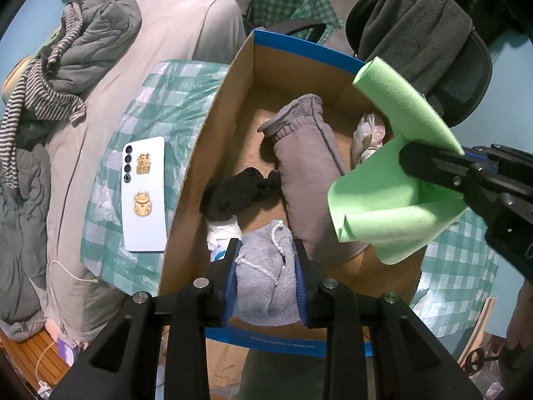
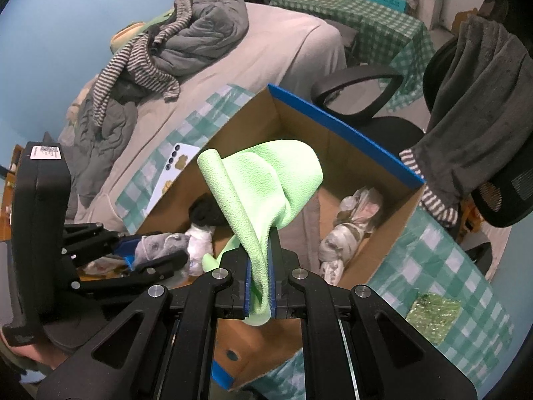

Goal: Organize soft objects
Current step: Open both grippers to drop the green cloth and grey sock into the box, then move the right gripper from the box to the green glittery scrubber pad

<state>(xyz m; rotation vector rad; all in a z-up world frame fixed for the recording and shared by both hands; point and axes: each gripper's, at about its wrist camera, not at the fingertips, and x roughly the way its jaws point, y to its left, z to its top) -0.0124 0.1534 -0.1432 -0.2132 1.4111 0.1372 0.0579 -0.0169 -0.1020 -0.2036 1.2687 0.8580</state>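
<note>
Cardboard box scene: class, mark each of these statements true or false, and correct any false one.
1. The right claw grips a green cloth. True.
2. The left claw has a grey knitted cloth between its fingers. True.
3. The cardboard box holds nothing yet. False: a rolled grey garment, a black sock and other soft things lie inside.
4. The phone lies inside the box. False: it lies outside, on the checked cloth beside the box.
5. A dark grey garment hangs over the office chair. True.
</note>
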